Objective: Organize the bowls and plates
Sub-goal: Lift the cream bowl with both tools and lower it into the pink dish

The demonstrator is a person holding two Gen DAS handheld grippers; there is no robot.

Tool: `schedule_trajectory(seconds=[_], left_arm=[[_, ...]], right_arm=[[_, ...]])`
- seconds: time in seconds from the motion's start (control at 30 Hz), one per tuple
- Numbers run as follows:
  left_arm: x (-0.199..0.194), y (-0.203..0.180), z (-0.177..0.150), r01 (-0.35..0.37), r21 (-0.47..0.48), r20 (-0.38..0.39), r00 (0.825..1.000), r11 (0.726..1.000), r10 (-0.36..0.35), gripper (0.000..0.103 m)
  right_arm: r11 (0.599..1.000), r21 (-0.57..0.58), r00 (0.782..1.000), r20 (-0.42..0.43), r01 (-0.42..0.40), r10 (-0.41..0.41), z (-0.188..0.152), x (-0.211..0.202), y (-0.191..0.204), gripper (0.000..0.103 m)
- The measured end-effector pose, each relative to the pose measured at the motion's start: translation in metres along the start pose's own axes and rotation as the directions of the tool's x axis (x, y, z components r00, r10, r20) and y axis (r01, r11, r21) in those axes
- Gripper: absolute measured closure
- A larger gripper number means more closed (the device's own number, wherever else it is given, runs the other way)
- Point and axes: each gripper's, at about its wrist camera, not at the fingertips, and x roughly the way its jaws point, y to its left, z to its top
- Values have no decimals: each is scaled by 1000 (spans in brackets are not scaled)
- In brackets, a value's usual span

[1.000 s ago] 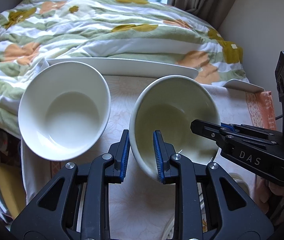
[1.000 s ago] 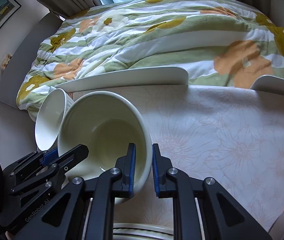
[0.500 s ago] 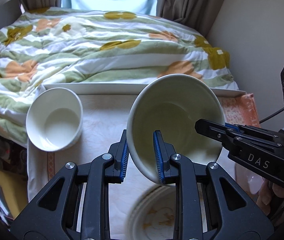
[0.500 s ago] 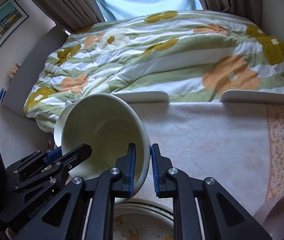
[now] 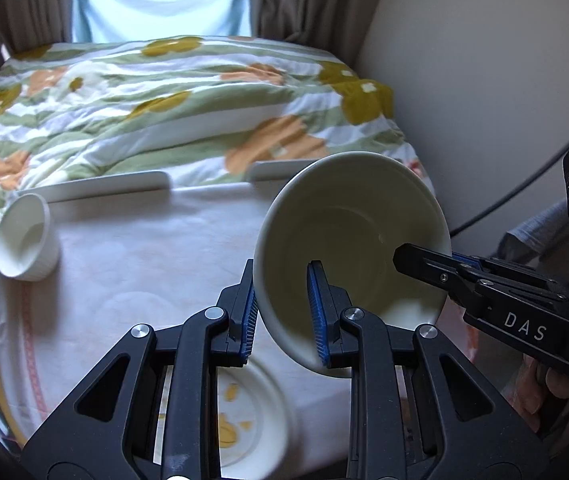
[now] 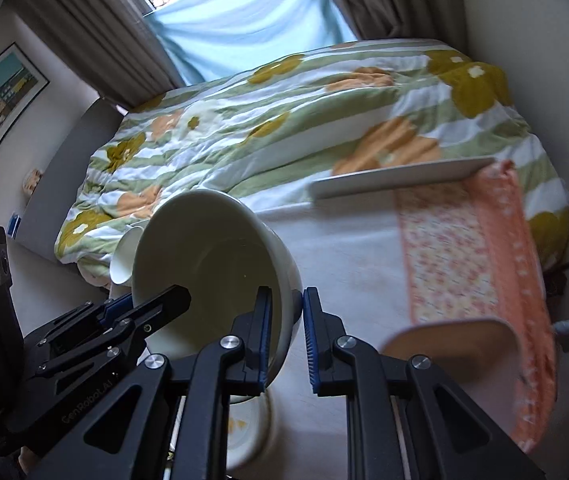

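1. The big cream ceramic bowl point(image 5: 348, 240) is up in the air above the bench point(image 5: 144, 264), tipped so its mouth faces the cameras. Both grippers have it: the left gripper point(image 5: 282, 312) pinches the near-left rim, one blue pad inside and one outside, and the right gripper point(image 6: 287, 334) has the opposite rim the same way point(image 6: 212, 264). So both sets of jaws sit narrow, clamped on the bowl wall.
2. Versus a second ago: the bowl was down low right beside the other bowl then; now it's lifted higher and further right, and the views have pulled back, so more of the bed and window shows.
3. The small white round bowl point(image 5: 24, 236) hasn't budged, sitting at the far-left corner of the bench, now well apart from the held one.
4. A round white plate with yellow-orange print point(image 5: 252, 420) has come into view at the near edge, roughly under the lifted bowl.
5. Count: two bowls, one round plate, plus two long white flat dishes along the far edge of the bench, one to the left point(image 5: 96, 186) and one to the right point(image 6: 396, 178).
6. The bench has a pale floral cloth with an orange patterned strip point(image 6: 468, 248) on the right. Behind it is a bed with a green-striped, orange-flowered quilt point(image 5: 164, 108).
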Motion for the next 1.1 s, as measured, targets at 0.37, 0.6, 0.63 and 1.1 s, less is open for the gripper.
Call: schedule_trajectory(seconds=[0.37, 0.6, 0.63, 1.1], left_arm=[[64, -102, -45, 36, 81, -151, 988, 996, -23, 82], [90, -111, -65, 2, 74, -200, 980, 997, 13, 82], [92, -112, -66, -7, 79, -201, 979, 997, 22, 82], [113, -126, -77, -119, 163, -200, 968, 979, 151, 82]], right_arm=[[991, 96, 992, -97, 88, -78, -47, -10, -94, 89], [992, 93, 985, -159, 80, -64, -66, 7, -126, 89], [993, 90, 985, -163, 77, -61, -68, 9, -130, 89], [998, 18, 983, -175, 68, -64, -76, 16, -142, 89]])
